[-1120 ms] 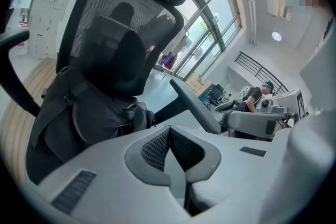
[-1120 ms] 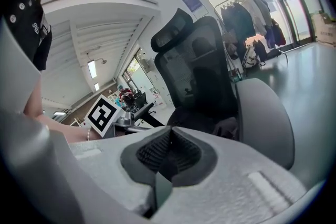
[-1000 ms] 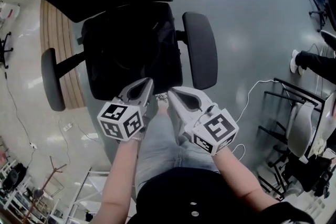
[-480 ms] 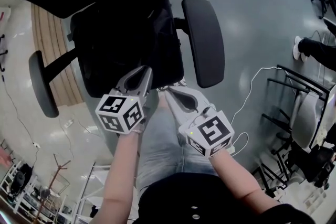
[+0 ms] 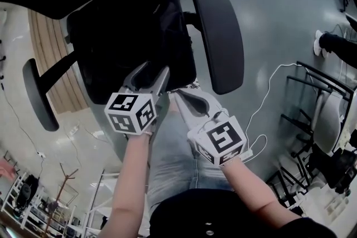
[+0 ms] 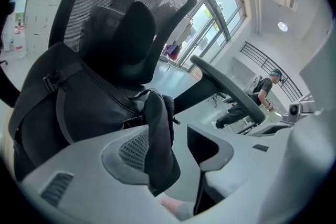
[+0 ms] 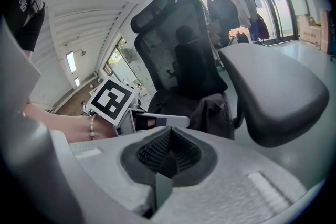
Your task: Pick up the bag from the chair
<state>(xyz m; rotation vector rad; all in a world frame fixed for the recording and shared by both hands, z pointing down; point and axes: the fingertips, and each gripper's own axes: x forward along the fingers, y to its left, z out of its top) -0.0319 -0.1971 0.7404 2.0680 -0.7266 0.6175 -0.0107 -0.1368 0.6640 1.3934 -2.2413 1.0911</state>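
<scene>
The black fabric bag is seen lying on the seat of the black mesh office chair, not yet lifted. The left gripper is spread open around a dark hanging bag strap — nothing is clamped — and the right gripper is pressed together, empty.

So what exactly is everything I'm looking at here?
bag: one, black, on the chair seat
chair: one, black, mesh back, two armrests, straight ahead
cable: one, white, on the grey floor, right
other person: one, dark trousers, white shoe, far right edge
probable folded chairs: a few, black and white, lower right
forearms: two, bare, bottom centre
left hand-held gripper: one, grey, jaws apart, a bag strap between them
right hand-held gripper: one, grey, jaws together, empty
</scene>
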